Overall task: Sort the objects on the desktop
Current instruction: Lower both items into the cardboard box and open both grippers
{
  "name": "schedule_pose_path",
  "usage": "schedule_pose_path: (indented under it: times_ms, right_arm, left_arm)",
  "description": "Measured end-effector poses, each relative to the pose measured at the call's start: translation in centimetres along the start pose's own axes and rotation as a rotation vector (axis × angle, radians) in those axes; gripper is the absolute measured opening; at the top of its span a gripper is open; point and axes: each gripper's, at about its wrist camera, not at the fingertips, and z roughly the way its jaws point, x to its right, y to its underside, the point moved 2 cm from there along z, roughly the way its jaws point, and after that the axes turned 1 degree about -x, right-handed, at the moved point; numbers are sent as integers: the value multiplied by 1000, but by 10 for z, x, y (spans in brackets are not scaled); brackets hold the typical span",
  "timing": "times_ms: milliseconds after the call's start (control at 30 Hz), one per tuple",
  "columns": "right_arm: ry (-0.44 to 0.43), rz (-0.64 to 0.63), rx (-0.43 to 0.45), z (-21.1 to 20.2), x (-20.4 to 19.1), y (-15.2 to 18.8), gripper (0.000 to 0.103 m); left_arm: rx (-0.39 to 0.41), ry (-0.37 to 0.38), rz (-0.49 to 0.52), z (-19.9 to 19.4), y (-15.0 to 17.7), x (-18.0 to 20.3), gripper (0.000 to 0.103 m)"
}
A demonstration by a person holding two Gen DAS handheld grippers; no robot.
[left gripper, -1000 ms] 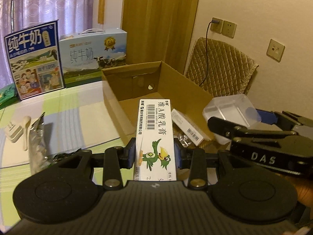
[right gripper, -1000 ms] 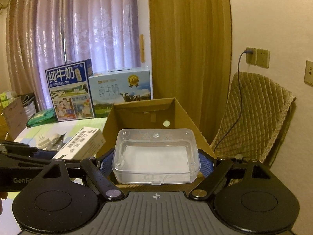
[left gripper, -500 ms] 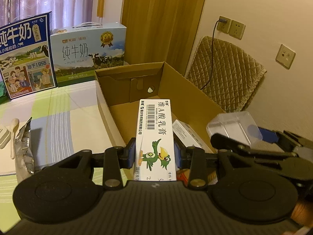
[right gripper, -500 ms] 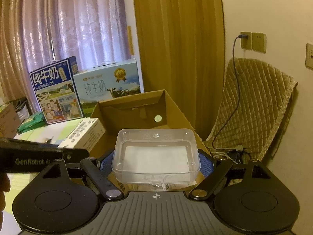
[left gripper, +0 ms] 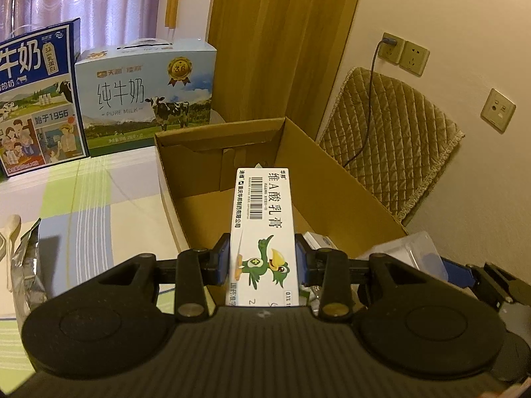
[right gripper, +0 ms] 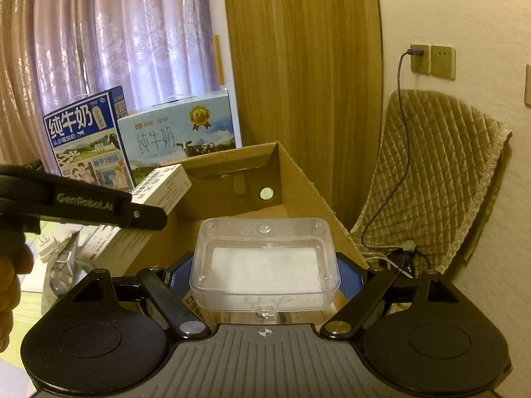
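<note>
My left gripper (left gripper: 262, 260) is shut on a long white ointment box (left gripper: 264, 219) with a green bird print, held over the open cardboard box (left gripper: 345, 179). The same ointment box (right gripper: 162, 187) and the left gripper's black arm (right gripper: 83, 204) show in the right wrist view, at the carton's left wall. My right gripper (right gripper: 264, 277) is shut on a clear plastic case (right gripper: 265, 258), held above the near end of the cardboard box (right gripper: 298, 172). The clear case (left gripper: 419, 253) also peeks in at the right of the left wrist view. A small white box (left gripper: 318, 240) lies inside the carton.
Two milk cartons (left gripper: 146, 99) (left gripper: 33, 99) stand at the back of the checked table (left gripper: 99, 205). A foil packet (left gripper: 26, 265) and a pale spoon (left gripper: 11, 232) lie at the left. A quilted chair (right gripper: 438, 172) and wall sockets (right gripper: 431, 61) are right of the box. A hand (right gripper: 11, 275) shows at left.
Both grippers have moved forward and over the cardboard box with their loads. The left gripper has swung right, so the milk cartons slid left in its view.
</note>
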Motion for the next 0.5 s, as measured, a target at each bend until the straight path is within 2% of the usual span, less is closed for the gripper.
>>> schedule_pose_path:
  times_ms: [133,200,500]
  right_arm:
    - [0,-1,-1,2,0,0,82]
    - [1,-1,-2,4,0,-2,82]
    - [-3,-2,-3,10,-2,-4,82]
  left_arm:
    - [1,2,15,5,-3,0,35]
    - [19,-25,23,4,-3,0,44]
    - [41,-40,-35,-11,6,-21,44]
